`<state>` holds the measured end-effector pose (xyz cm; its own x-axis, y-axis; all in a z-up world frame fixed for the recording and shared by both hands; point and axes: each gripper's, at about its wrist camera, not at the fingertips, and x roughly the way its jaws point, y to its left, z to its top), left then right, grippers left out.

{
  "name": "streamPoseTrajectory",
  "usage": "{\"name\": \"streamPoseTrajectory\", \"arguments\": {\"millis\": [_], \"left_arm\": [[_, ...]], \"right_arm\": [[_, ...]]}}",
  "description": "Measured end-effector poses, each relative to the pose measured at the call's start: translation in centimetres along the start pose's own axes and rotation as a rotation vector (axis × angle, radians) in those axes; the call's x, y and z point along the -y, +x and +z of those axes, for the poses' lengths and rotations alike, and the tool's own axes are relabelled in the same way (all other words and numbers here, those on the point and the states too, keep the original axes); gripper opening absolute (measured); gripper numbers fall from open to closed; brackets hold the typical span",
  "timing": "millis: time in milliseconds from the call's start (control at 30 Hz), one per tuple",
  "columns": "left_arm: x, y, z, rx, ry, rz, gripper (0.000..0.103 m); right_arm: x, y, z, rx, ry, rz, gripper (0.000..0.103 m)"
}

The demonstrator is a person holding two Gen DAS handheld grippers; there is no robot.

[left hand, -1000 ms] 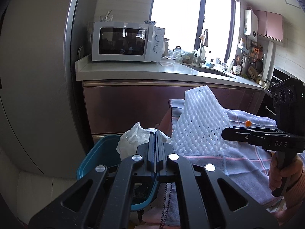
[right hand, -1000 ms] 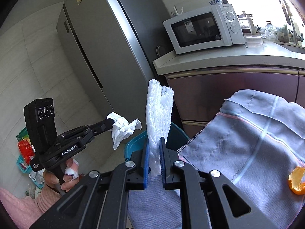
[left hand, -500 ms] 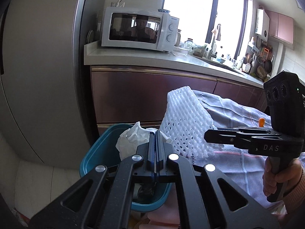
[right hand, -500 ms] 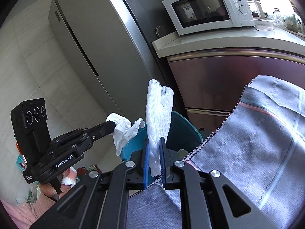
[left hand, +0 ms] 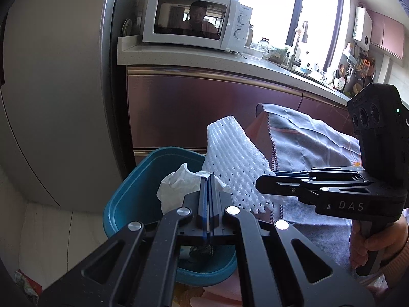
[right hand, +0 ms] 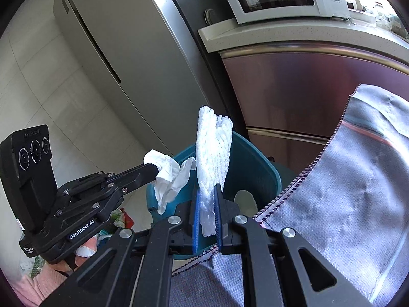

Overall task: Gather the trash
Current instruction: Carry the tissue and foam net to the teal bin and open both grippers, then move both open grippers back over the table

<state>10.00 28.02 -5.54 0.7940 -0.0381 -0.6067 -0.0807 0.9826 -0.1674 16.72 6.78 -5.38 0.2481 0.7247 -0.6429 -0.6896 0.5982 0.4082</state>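
My left gripper [left hand: 209, 179] is shut on a crumpled white tissue [left hand: 176, 189] and holds it over a teal bin [left hand: 133, 192]. In the right wrist view the left gripper [right hand: 153, 168] shows at the left with the tissue [right hand: 168, 176] hanging from its tip. My right gripper [right hand: 207, 192] is shut on a white foam fruit net [right hand: 213, 151], held upright above the bin [right hand: 258, 168]. The net [left hand: 235, 158] and the right gripper [left hand: 260, 185] also show in the left wrist view, just right of the tissue.
A table with a grey-blue cloth [right hand: 345, 192] lies right of the bin. Behind stand a steel fridge [right hand: 127, 51], maroon cabinets [left hand: 204, 107] and a counter with a white microwave [left hand: 196, 20]. Some rubbish lies in the bin's bottom [right hand: 245, 199].
Both grippers have moved left off the cloth and forward, so the tissue and the foam net now hang over the teal bin. Both stay shut on their loads.
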Motion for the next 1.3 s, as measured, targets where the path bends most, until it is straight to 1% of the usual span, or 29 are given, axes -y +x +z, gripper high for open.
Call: {"name": "streamPoseTrajectory", "arguments": {"millis": [200, 400, 567, 667, 700, 767, 867, 933, 1133, 1200, 1267, 1300], "left_arm": [[-0.3, 1.1, -0.8, -0.031, -0.013, 0.010, 0.001], [-0.1, 2.5, -1.2, -0.058, -0.018, 0.016, 0.001], [-0.1, 3.2, -1.4, -0.072, -0.030, 0.018, 0.002], [0.0, 3.7, -1.6, -0.085, -0.032, 0.019, 0.003], [0.0, 3.9, -1.7, -0.090, -0.032, 0.019, 0.009], [0.1, 4.2, -1.9, -0.095, -0.034, 0.023, 0.014], [0.1, 4.4, -2.0, -0.099, -0.041, 0.023, 0.014], [0.3, 4.2, -2.0, -0.093, -0.041, 0.019, 0.014], [1.8, 2.2, -1.7, -0.037, -0.018, -0.008, 0.026], [2.9, 1.3, -1.5, -0.012, -0.003, -0.027, 0.034], [4.0, 0.5, -1.3, 0.011, 0.016, -0.053, 0.036], [4.6, 0.1, -1.2, 0.020, 0.027, -0.071, 0.037]], "right_arm": [[0.2, 1.7, 0.0, -0.055, 0.013, -0.009, 0.010], [0.2, 2.3, 0.2, -0.087, 0.017, -0.018, 0.011], [0.4, 3.9, 1.1, -0.124, 0.039, -0.021, 0.013], [0.6, 3.8, 1.2, -0.117, 0.044, -0.020, 0.013], [0.7, 3.8, 1.3, -0.112, 0.048, -0.022, 0.013], [0.9, 3.4, 0.9, -0.103, 0.055, -0.024, 0.017], [1.0, 2.9, 0.7, -0.088, 0.058, -0.027, 0.022], [1.1, 2.5, 0.5, -0.077, 0.063, -0.031, 0.022], [0.7, -0.3, -0.8, -0.020, 0.032, -0.049, 0.034], [0.6, -1.8, -1.3, 0.006, 0.013, -0.062, 0.036], [0.7, -3.9, -1.9, 0.042, 0.000, -0.074, 0.039], [0.8, -4.8, -2.3, 0.058, -0.004, -0.081, 0.039]]}}
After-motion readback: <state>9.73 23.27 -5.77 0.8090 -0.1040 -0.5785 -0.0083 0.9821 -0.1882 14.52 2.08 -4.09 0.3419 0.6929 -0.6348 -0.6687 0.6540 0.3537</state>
